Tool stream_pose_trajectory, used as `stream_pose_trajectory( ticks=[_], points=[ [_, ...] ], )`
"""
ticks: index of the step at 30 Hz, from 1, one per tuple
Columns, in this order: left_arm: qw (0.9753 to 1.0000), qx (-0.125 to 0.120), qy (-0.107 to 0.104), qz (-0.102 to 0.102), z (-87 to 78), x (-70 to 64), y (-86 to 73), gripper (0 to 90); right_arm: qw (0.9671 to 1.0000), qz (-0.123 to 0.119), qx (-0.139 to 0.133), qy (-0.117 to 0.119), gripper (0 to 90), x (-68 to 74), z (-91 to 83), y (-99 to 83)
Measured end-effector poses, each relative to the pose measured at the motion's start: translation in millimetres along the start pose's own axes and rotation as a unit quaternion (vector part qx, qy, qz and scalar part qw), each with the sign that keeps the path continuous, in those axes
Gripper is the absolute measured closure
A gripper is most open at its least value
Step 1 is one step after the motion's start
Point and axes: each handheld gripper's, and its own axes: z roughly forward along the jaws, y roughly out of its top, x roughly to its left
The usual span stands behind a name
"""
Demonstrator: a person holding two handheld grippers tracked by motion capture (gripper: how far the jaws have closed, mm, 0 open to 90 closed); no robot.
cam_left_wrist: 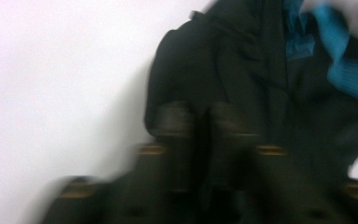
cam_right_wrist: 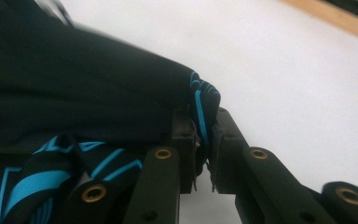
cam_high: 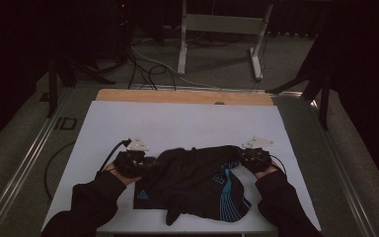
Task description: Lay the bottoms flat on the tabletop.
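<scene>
Sleeved forearms, near edge. Black garment with blue stripes (cam_high: 197,182) — crumpled on white table cover (cam_high: 177,123), front centre. Left gripper (cam_left_wrist: 200,114) — jaws pressed together on garment's left edge. Right gripper (cam_right_wrist: 204,128) — pinching striped cuff.

The black garment (cam_high: 192,182) with bright blue stripes lies crumpled in the lower centre of the high view, on the near part of the white surface. Its upper edge is stretched from left to right. A dark sleeve end hangs toward the bottom edge. The blue-striped cuff (cam_right_wrist: 204,112) stands pinched at mid-frame in the right gripper view.
</scene>
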Motion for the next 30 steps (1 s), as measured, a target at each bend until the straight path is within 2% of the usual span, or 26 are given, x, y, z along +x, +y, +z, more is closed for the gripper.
stream_pose_trajectory(
  ticks=[1, 2, 3, 4, 5, 6, 7, 9, 10, 11, 12, 13, 14, 17, 18, 19, 22, 23, 24, 29, 30],
  points=[
    [1.0000, 0.000, 0.000, 0.000, 0.0, 0.0, 0.0, 53.5, 1.0000, 0.000, 0.000, 0.000, 82.1, 0.0, 0.0, 0.0],
    [0.9998, 0.009, 0.010, -0.014, 3.7, 4.4, -4.7, 53.5, 0.9999, -0.007, 0.008, -0.001, 82.1, 1.2, 2.3, -1.9],
    [0.9994, 0.004, 0.014, -0.033, 4.5, 10.3, -8.6, 52.0, 0.9998, -0.012, 0.018, -0.001, 82.0, 2.4, 4.1, -4.2],
    [0.9981, -0.004, 0.011, -0.060, 3.8, 21.5, -12.2, 48.6, 0.9997, -0.008, 0.023, 0.002, 82.1, 1.5, 6.3, -8.7],
    [0.9981, -0.004, 0.011, -0.060, 3.8, 21.5, -12.2, 48.7, 0.9997, -0.008, 0.023, 0.002, 82.1, 1.5, 6.3, -8.7],
    [0.9970, -0.008, 0.015, -0.075, 2.9, 29.7, -12.8, 48.6, 0.9997, -0.004, 0.025, 0.003, 82.1, -0.3, 6.6, -10.4],
    [0.9970, -0.008, 0.015, -0.075, 2.9, 29.7, -12.8, 48.3, 0.9997, -0.004, 0.025, 0.003, 82.1, -0.3, 6.6, -10.4],
    [0.9958, -0.013, 0.009, -0.090, 2.3, 36.6, -11.0, 48.1, 0.9997, -0.005, 0.025, 0.003, 82.1, -0.8, 6.1, -9.5],
    [0.9943, -0.021, 0.012, -0.104, 2.2, 41.7, -7.2, 48.1, 0.9997, -0.004, 0.023, 0.003, 82.0, 0.2, 6.0, -7.8],
    [0.9943, -0.021, 0.012, -0.104, 2.2, 41.7, -7.2, 48.2, 0.9997, -0.004, 0.023, 0.003, 82.0, 0.2, 6.0, -7.8],
    [0.9923, -0.031, 0.017, -0.119, 3.6, 45.9, -2.7, 49.1, 0.9997, -0.007, 0.024, 0.001, 82.1, 1.0, 6.2, -7.2],
    [0.9923, -0.031, 0.017, -0.119, 3.6, 45.9, -2.7, 49.1, 0.9997, -0.007, 0.024, 0.001, 82.1, 1.0, 6.2, -7.2],
    [0.9913, -0.029, 0.013, -0.128, 9.2, 47.2, 1.3, 49.1, 0.9996, -0.009, 0.025, -0.001, 82.1, 1.5, 6.7, -7.4],
    [0.9918, -0.016, 0.013, -0.126, 18.3, 44.2, 4.0, 46.8, 0.9996, -0.009, 0.026, 0.001, 82.1, 1.1, 6.8, -7.9],
    [0.9916, -0.007, 0.007, -0.129, 29.3, 41.1, 5.3, 46.8, 0.9997, -0.007, 0.025, 0.001, 82.1, 0.9, 6.9, -8.0],
    [0.9916, -0.007, 0.007, -0.129, 29.3, 41.1, 5.3, 46.5, 0.9997, -0.007, 0.025, 0.001, 82.1, 0.9, 6.9, -8.0],
    [0.9905, 0.011, 0.011, -0.136, 48.1, 36.7, 5.0, 46.5, 0.9996, -0.009, 0.026, 0.000, 82.1, 1.0, 7.8, -8.0],
    [0.9905, 0.011, 0.011, -0.136, 48.1, 36.7, 5.0, 46.3, 0.9996, -0.009, 0.026, 0.000, 82.1, 1.0, 7.8, -8.0],
    [0.9913, 0.024, 0.009, -0.129, 56.4, 32.2, 3.5, 45.8, 0.9997, -0.008, 0.025, -0.001, 82.1, 1.6, 7.9, -8.2],
    [0.9926, 0.048, 0.016, -0.111, 68.8, 22.5, -0.1, 43.0, 0.9996, -0.008, 0.027, 0.000, 82.1, 0.8, 7.5, -8.6],
    [0.9940, 0.047, 0.022, -0.096, 70.6, 17.7, -0.4, 42.8, 0.9996, -0.007, 0.026, -0.002, 82.1, 1.3, 7.8, -8.9]
  ],
)
